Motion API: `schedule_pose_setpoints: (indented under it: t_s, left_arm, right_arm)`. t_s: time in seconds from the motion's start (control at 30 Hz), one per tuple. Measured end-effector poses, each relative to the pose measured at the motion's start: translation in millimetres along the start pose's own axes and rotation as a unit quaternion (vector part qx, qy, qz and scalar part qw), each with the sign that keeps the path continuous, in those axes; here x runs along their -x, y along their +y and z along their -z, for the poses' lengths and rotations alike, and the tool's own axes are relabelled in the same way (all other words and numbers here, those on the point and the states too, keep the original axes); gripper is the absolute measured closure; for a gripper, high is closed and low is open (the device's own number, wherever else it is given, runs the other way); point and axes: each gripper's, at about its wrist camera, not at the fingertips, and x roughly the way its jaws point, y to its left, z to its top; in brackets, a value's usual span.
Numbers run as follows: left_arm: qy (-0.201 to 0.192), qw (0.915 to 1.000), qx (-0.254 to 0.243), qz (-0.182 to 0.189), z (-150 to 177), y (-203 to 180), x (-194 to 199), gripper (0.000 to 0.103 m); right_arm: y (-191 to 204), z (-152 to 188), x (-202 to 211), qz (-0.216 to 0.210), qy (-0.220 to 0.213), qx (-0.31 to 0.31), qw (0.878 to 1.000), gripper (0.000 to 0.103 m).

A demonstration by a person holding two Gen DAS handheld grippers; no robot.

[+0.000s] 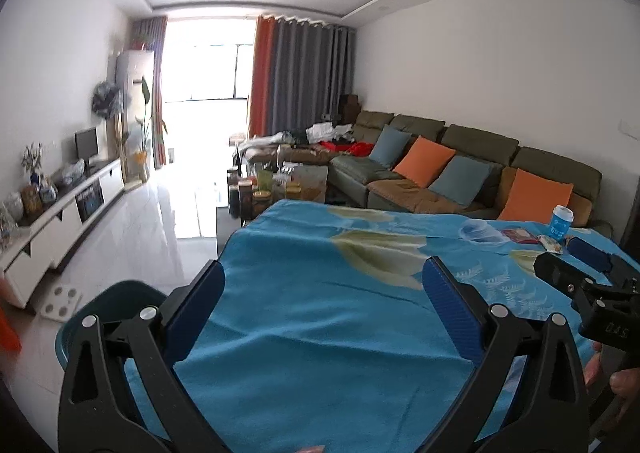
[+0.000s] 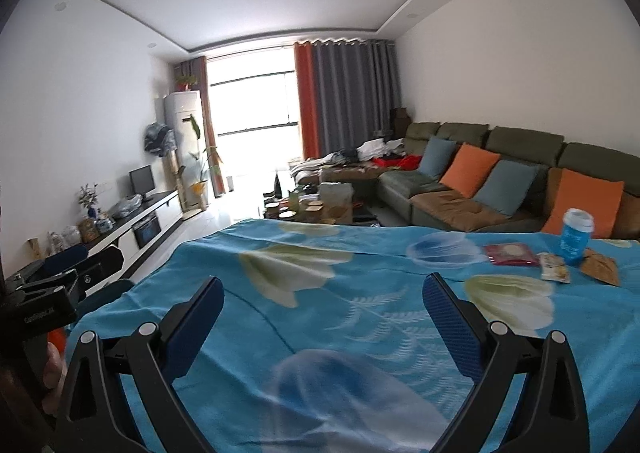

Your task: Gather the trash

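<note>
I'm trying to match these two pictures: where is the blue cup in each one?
Left wrist view: blue cup at the far right, on the blue cloth.
Right wrist view: blue cup at the right, among the wrappers.
Shared landmark: the orange cushion right behind it.

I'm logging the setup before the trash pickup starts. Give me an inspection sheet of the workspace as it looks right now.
Surface: table under a blue floral cloth, wrinkled.
Job's things: blue cup, upright; red packet, snack wrapper and brown wrapper lying flat beside it, far right corner.
Bin: dark green bin on the floor at the table's left edge.
Clutter: nothing seen elsewhere on the cloth.
Grippers: left hand-held gripper open, empty; right hand-held gripper open, empty; both over the cloth.
Cables: nothing seen.
Surroundings: sofa with cushions, crowded coffee table, TV cabinet.
</note>
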Motion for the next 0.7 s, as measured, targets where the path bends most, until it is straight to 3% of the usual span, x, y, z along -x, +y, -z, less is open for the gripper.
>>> schedule_pose_setpoints:
  t_s: [0.7]
  left_arm:
    - [-0.046,0.9985,-0.028,-0.006,7.9,-31.7,14.3,0.006]
  right_arm:
    - [-8.9,7.0,27.7,0.044,-0.035,0.004,0.998,0.007]
